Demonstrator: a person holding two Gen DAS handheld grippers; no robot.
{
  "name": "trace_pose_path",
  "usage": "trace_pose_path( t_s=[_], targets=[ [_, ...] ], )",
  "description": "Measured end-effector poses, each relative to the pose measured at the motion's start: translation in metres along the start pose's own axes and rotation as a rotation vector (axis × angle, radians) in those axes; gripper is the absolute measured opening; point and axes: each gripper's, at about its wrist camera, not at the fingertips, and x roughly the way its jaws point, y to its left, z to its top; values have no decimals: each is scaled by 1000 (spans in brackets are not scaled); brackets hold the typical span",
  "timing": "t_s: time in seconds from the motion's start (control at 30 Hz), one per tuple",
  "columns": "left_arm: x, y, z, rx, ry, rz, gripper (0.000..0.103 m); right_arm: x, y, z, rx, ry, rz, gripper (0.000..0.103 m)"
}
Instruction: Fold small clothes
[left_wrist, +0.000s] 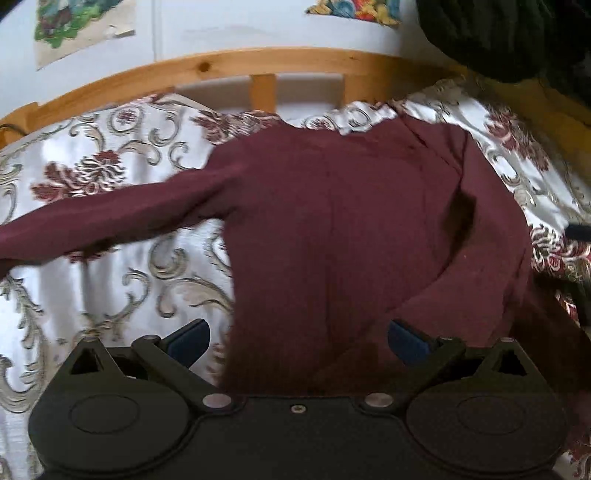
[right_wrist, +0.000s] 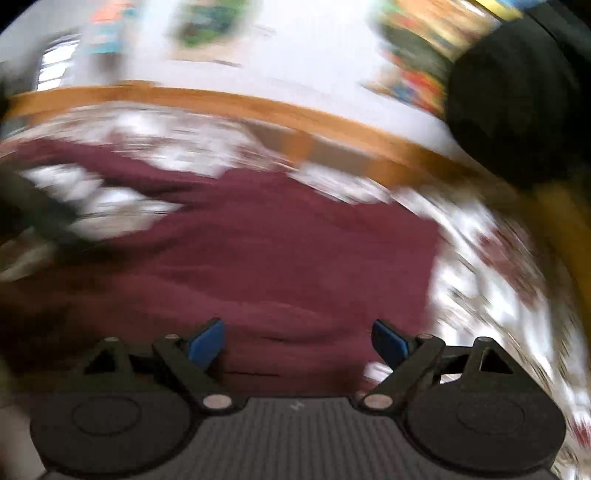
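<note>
A maroon long-sleeved top (left_wrist: 343, 229) lies flat on a floral bedspread (left_wrist: 110, 177). One sleeve (left_wrist: 110, 218) stretches out to the left; the right sleeve (left_wrist: 491, 240) is folded in over the body. My left gripper (left_wrist: 298, 341) hovers over the top's near hem, open, its blue pads wide apart with nothing pinched. The right wrist view is heavily blurred. There my right gripper (right_wrist: 297, 343) stands open above the same maroon top (right_wrist: 277, 258), with only cloth below its pads and nothing held.
A wooden bed rail (left_wrist: 258, 62) runs along the far side under a white wall with colourful pictures (left_wrist: 70, 26). A dark bulky object (left_wrist: 509, 37) sits at the top right. The bedspread (right_wrist: 498, 277) extends to the right of the top.
</note>
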Motion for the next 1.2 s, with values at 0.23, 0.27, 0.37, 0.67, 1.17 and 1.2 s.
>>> trace_pose_path(
  t_s=[0.23,0.27,0.37,0.67,1.17,1.2],
  targets=[
    [27,-6,-12,5,145,144,101,92,-88,26,268,45,-104,64],
    [28,-1,-16,-18,160,144,101,101,-94,31,282,34,-92,61],
    [25,13,-26,-119,154,120,101,127,-97,46,258,35,-56,4],
    [21,5,-32,-119,135,165,102,134,-101,43,238,16,-149,6],
    [8,5,-34,-167,121,122,102,87,-38,2,-118,113,-286,66],
    [5,9,-33,-192,118,106,102,83,-40,5,-87,113,-282,67]
  ],
)
